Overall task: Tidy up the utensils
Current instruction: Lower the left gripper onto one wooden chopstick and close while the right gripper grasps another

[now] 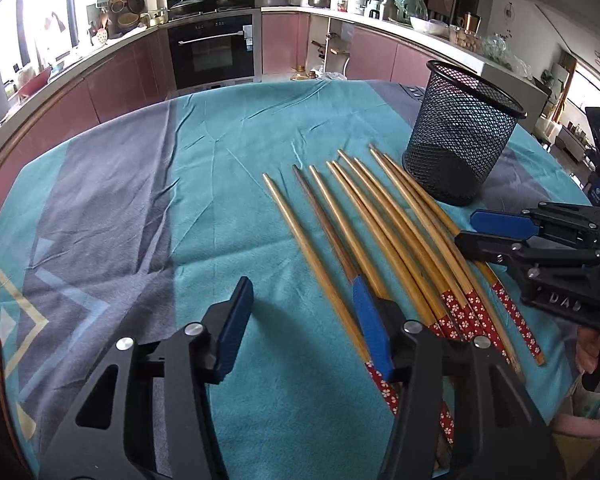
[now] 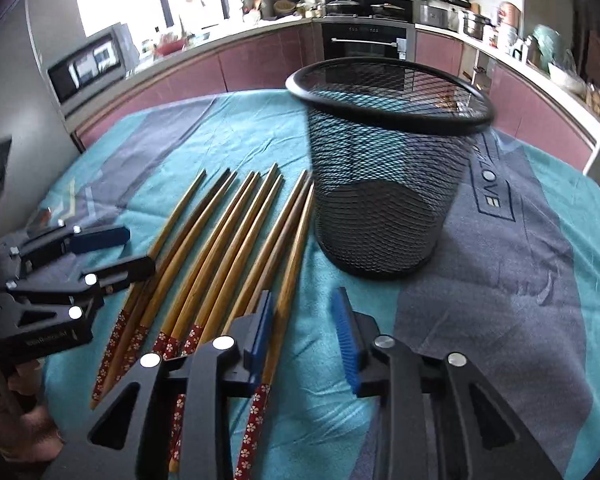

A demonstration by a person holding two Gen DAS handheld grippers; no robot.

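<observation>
Chopsticks (image 1: 384,236) fanned on teal cloth (image 1: 228,160), tips toward 11 o'clock; mesh cup (image 1: 462,136) upright at their 1 o'clock. My left gripper (image 1: 304,332) half open, leftmost chopstick between pads, untouched. My right gripper (image 2: 306,340) narrow, straddling rightmost chopstick, no clamp visible.

Wooden chopsticks (image 1: 364,232), eight or so, flat on the teal-grey tablecloth (image 1: 140,200), side by side, slightly fanned. Thin tips point toward the black mesh cup (image 1: 462,136); thick ends wrapped in red floral pattern. One stick darker brown. Mesh cup upright, empty, just beside the rightmost chopstick tips, possibly touching.
</observation>
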